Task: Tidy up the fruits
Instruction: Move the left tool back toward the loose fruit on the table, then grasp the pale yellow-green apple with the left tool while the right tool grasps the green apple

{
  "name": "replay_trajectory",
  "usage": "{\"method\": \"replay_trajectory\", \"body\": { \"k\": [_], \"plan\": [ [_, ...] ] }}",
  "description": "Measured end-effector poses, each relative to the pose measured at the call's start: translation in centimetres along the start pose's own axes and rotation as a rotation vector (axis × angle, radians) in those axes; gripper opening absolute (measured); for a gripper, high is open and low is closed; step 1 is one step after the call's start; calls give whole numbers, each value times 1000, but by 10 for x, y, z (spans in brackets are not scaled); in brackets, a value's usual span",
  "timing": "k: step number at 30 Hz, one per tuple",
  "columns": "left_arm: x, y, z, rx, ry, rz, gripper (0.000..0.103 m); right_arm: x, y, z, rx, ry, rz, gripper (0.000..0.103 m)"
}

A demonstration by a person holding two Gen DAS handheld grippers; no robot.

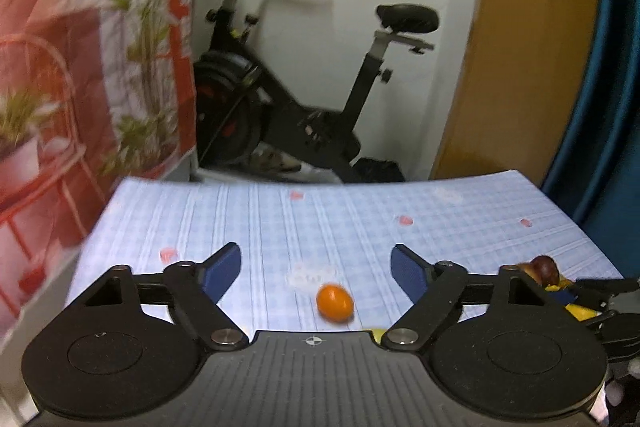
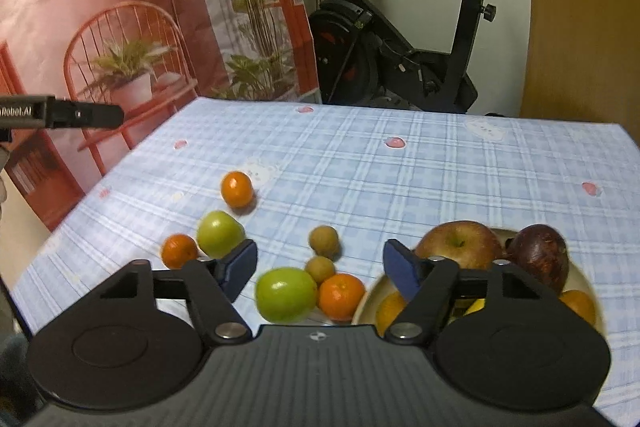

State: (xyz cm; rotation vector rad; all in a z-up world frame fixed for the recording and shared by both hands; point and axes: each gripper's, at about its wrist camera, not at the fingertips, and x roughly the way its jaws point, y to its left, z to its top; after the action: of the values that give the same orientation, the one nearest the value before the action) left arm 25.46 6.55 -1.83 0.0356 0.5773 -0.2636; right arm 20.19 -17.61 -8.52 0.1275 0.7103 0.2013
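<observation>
Your right gripper point(image 2: 319, 269) hangs unclenched above a green fruit point(image 2: 285, 294) beside the bowl point(image 2: 362, 303), the left gripper point(image 1: 316, 269) likewise empty, so you next lower and clamp.

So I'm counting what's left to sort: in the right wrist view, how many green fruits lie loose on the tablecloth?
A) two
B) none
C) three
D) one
A: one green fruit lies beside a small orange, and a second green fruit lies near the bowl.
</observation>
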Motion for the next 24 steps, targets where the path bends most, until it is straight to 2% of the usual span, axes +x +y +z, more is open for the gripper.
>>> {"method": "replay_trajectory", "body": {
  "k": [2,5,7,8,11,15,24],
  "plan": [
    [-1,3,9,24,1,-15,74,2,0,1,48,-1,32,65],
    [2,6,15,42,3,-19,70,10,-1,3,131,18,102,61],
    [8,6,9,45,12,-20,68,15,5,4,122,30,104,59],
    [13,5,5,43,22,-24,63,18,8,4,107,36,99,57],
    [30,8,-11,-3,75,-47,57,27,13,0,70,69,71,54],
    [50,7,-34,-53,131,-73,57,34,11,-9,74,99,63,51],
    [67,6,-48,-39,167,-111,57,48,17,-10,-3,141,22,47]
  ]
}}
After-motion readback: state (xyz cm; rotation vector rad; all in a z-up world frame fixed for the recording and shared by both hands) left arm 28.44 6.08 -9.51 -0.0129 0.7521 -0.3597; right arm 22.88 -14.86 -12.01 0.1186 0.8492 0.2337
